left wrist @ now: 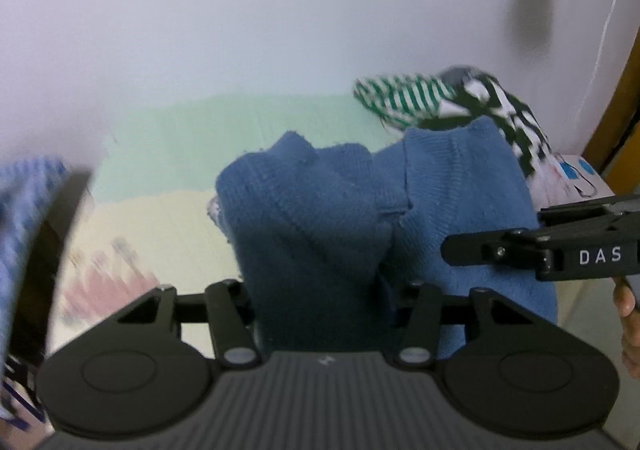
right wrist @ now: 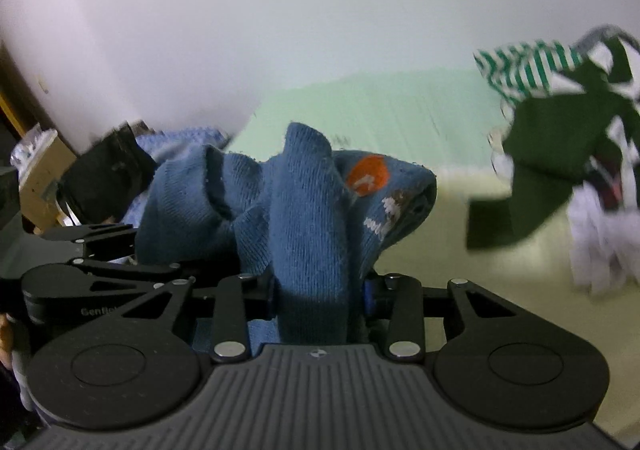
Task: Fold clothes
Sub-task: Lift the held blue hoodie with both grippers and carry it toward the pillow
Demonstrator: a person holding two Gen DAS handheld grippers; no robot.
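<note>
Left gripper: closed on the blue knit garment.
Right gripper: clamped on the same garment, bunched at 12 o'clock.
Striped clothes: at 2 o'clock, apart.

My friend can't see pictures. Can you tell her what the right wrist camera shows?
The right claw pinches a bunched-up blue knit garment with an orange patch, holding it above a pale green and yellow surface. The left claw grips the same garment at the left, and a pile of green-and-white clothes sits to the right.
</note>
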